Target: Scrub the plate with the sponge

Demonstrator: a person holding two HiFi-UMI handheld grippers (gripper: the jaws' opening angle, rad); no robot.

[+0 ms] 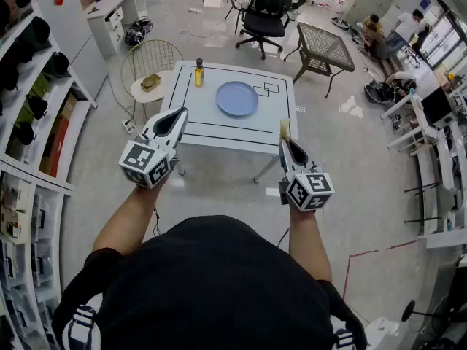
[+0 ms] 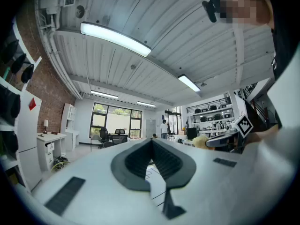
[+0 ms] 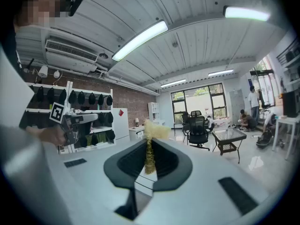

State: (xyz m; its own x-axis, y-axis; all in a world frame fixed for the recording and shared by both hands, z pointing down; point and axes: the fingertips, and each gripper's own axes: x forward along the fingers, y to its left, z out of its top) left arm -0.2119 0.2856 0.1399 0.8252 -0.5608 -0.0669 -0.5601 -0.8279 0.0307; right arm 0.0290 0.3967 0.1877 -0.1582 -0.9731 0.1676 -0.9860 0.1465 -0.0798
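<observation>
Right claw (image 3: 149,159) grasps a thin yellow sponge (image 3: 150,144). The round pale-blue plate (image 1: 237,98) lies ahead-left on the white desk (image 1: 219,133), seemingly equally near the clenched, empty left claw (image 1: 181,114).

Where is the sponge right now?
The sponge is pinched in the right gripper. In the head view it sits on the right, by the near right corner of the white table, short of the blue plate.

blue plate (image 1: 237,98), yellow sponge (image 3: 149,146)
</observation>
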